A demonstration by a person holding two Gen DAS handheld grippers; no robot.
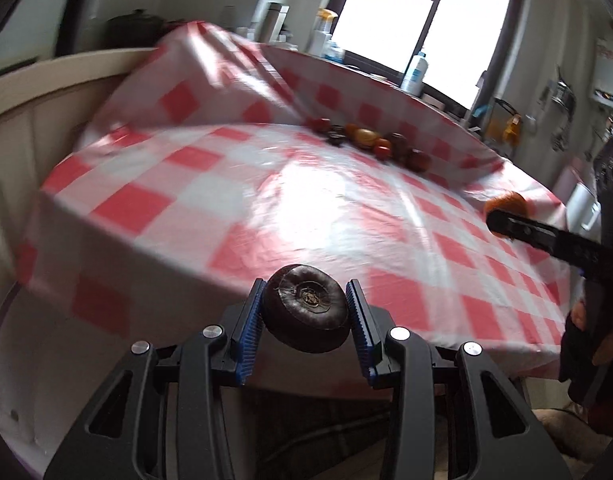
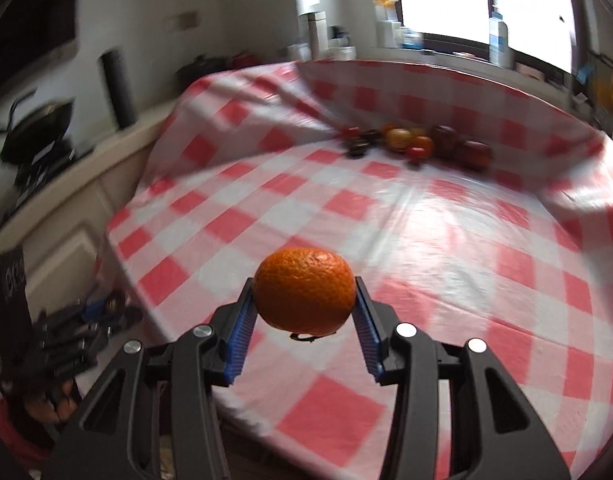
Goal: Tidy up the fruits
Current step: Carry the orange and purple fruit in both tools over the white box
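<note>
My left gripper [image 1: 306, 312] is shut on a dark purple-brown round fruit [image 1: 302, 304], held above the near edge of the checked table [image 1: 234, 216]. My right gripper [image 2: 304, 300] is shut on an orange [image 2: 304, 290] over the table's near part [image 2: 446, 240]. The right gripper [image 1: 506, 220] with its orange [image 1: 506, 204] also shows at the right of the left wrist view. The left gripper [image 2: 86, 328] appears blurred at the lower left of the right wrist view. A row of several red, yellow and dark fruits [image 1: 370, 142] [image 2: 418, 142] lies at the table's far side.
The red-and-white cloth rises in a fold behind the fruit row [image 1: 210, 76]. Bottles [image 1: 414, 72] and containers stand on the window sill [image 2: 426, 44]. A counter with a dark pan [image 2: 38, 128] runs along the left. A person's hand [image 1: 602, 340] shows at the right edge.
</note>
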